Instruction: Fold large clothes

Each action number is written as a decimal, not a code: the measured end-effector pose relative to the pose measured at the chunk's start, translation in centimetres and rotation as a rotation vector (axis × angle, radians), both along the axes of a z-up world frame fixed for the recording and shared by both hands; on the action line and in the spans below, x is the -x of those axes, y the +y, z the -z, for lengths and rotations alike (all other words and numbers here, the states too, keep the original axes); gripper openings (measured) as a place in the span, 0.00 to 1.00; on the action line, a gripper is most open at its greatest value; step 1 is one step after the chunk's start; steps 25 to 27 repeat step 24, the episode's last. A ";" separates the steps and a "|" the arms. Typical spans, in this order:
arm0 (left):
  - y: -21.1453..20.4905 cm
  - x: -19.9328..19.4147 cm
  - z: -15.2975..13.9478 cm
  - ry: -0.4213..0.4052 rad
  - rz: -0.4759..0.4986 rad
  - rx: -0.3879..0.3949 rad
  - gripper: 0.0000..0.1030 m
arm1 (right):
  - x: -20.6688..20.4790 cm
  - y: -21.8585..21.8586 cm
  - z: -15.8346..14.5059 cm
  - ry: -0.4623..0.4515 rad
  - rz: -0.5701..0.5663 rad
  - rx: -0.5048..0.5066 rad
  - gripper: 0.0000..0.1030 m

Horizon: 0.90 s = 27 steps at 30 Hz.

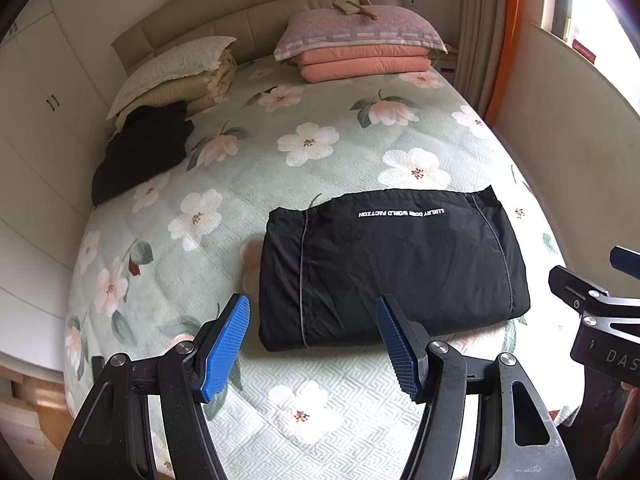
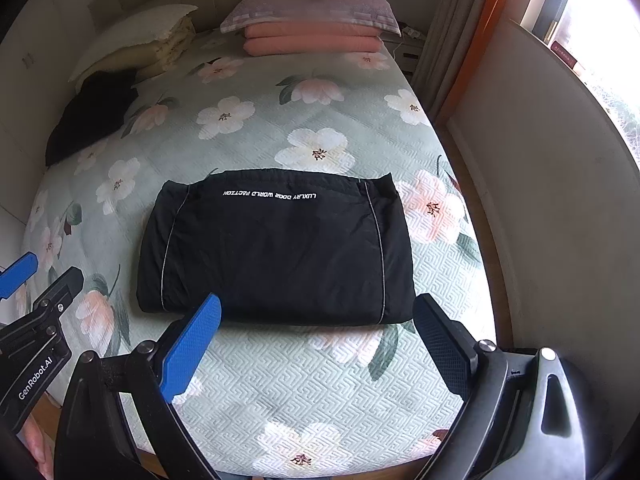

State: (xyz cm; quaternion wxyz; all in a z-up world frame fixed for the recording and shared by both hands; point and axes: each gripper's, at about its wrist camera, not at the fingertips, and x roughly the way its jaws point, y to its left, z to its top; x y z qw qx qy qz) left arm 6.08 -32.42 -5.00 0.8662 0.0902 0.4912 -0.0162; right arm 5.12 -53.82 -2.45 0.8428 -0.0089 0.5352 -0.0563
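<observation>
Item 1: black folded garment of thin, slightly shiny fabric (image 1: 394, 268), with grey piping and a line of white lettering near its far edge; folded into a compact rectangle; lies flat on the near half of the bed, nearer the window side.

Item 2: pale green quilted bedspread printed with white and pink flowers (image 1: 320, 392); covers the whole bed; bears all items listed.

Item 3: left gripper (image 1: 314, 344), black frame with 2 blue ribbed pads; jaws stand apart with nothing between them; held above the bedspread at the near edge of the folded garment, apart from it.

Item 4: right gripper (image 2: 320, 346), same make; jaws wide apart and empty; held over the near edge of the garment without touching it; its tip also shows at the right border of the left wrist view.

Item 5: second dark garment, loosely laid (image 1: 140, 152); far left of the bed, leaning on a stack of cream folded bedding (image 1: 200, 84) under a white speckled pillow (image 1: 172, 64).

Item 6: pink folded blanket (image 1: 364, 64) under a mauve patterned pillow (image 1: 360, 32); at the headboard, right side.

Item 7: orange curtain edge (image 1: 504, 40) beside the window.
</observation>
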 end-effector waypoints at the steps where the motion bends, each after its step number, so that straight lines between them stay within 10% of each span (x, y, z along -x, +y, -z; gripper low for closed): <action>1: 0.1 0.0 0.0 -0.003 -0.003 -0.002 0.66 | 0.1 0.0 0.0 0.000 0.002 0.000 0.94; 27: 0.9 -1.1 0.6 0.011 0.002 -0.006 0.66 | 0.0 -0.9 1.0 0.026 -0.011 -0.002 0.94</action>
